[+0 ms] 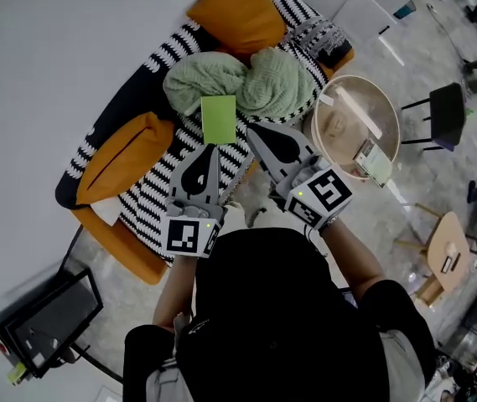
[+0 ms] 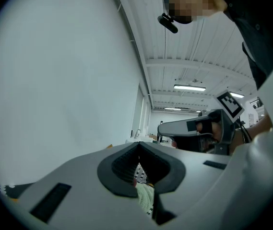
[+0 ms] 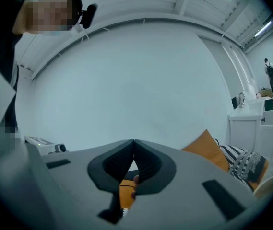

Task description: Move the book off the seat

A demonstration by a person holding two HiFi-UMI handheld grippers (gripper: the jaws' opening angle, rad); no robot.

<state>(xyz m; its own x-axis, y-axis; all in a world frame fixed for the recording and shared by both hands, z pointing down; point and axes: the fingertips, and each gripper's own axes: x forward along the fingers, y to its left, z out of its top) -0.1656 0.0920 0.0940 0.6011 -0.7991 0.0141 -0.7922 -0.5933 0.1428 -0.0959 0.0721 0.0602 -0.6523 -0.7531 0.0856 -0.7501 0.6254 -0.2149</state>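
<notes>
Head view: green book (image 1: 218,117) flat on the striped seat (image 1: 150,193), against the green blanket (image 1: 246,80), orange cushion (image 1: 125,159) to its left. Left gripper (image 1: 212,146) with tip at the book's near edge, contact not clear. Right gripper (image 1: 249,127) beside the book's right corner. Round table (image 1: 339,124) close on the right.

Left gripper view: jaws pressed together, nothing pinched, striped cloth and some green behind them.

Right gripper view: jaws pressed together too, nothing pinched, orange fabric behind them.
</notes>
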